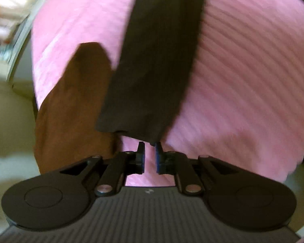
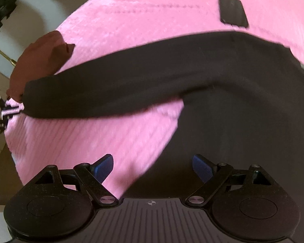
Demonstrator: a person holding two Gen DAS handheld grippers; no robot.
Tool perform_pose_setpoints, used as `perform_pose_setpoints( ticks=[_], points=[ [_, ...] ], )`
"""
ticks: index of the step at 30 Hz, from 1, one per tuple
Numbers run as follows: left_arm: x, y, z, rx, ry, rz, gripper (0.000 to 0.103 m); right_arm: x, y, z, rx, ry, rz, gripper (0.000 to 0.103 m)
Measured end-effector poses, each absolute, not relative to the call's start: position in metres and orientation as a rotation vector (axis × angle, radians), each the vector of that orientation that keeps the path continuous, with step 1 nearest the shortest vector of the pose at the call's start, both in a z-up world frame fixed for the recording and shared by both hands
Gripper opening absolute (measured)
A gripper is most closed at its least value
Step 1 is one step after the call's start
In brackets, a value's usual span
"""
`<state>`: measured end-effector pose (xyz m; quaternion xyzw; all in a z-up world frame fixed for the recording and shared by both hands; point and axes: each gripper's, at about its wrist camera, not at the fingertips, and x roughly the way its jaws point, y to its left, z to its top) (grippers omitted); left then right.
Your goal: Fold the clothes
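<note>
A pink ribbed bedcover (image 2: 131,16) serves as the folding surface, and the black garment (image 2: 243,121) lies spread across it, one long sleeve (image 1: 152,70) stretched out flat, probably so it can be folded inward. A brown garment (image 1: 71,111) waits at the cover's edge. The left claw (image 1: 150,156) is nearly closed, pinching just at the sleeve's cuff edge (blur hides the contact). The right claw (image 2: 152,168) gapes wide, empty, hovering over the garment's body edge.
</note>
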<state>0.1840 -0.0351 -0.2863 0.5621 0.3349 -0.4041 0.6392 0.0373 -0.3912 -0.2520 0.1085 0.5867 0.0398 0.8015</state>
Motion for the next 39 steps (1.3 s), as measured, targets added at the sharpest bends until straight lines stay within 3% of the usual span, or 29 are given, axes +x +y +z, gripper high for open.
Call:
perform_pose_setpoints(
  ticks=[5,10,13,19,22,25,30,31,32,33,35,39],
  points=[
    [0.224,-0.055,-0.263,1.070,0.817,-0.857,0.027,0.021,-0.393,-0.247,0.278,1.263,0.025,0.088],
    [0.267,-0.083,-0.283,0.988,0.913,-0.818,0.032,0.000,-0.401,-0.238,0.295,1.242,-0.051,0.088],
    [0.278,-0.087,-0.296,1.022,0.980,-0.840,0.000,-0.017,-0.407,-0.235,0.302,1.241,-0.106,0.088],
    [0.303,-0.078,-0.242,0.971,0.799,-0.747,0.000,-0.040,-0.425,-0.230,0.343,1.242,-0.205,0.088],
    [0.322,-0.075,-0.254,1.024,0.818,-0.660,0.000,-0.049,-0.436,-0.229,0.393,1.241,-0.265,0.088],
    [0.329,-0.072,-0.264,1.030,0.888,-0.625,0.007,-0.064,-0.451,-0.221,0.507,1.203,-0.363,0.088],
    [0.301,-0.079,-0.239,0.996,0.844,-0.666,0.008,-0.116,-0.473,-0.205,0.629,1.148,-0.543,0.088],
    [0.293,-0.085,-0.235,0.998,0.850,-0.696,0.013,-0.129,-0.477,-0.201,0.651,1.135,-0.585,0.088],
    [0.284,-0.092,-0.233,1.003,0.852,-0.731,0.027,-0.144,-0.480,-0.197,0.674,1.119,-0.625,0.088],
    [0.271,-0.099,-0.230,1.014,0.843,-0.775,0.031,-0.158,-0.485,-0.192,0.694,1.104,-0.662,0.091],
    [0.245,-0.115,-0.225,1.036,0.825,-0.861,0.031,-0.188,-0.494,-0.181,0.724,1.070,-0.733,0.103],
    [0.185,-0.165,-0.213,1.063,0.783,-1.010,0.030,-0.257,-0.525,-0.160,0.760,0.993,-0.842,0.103]
  ],
)
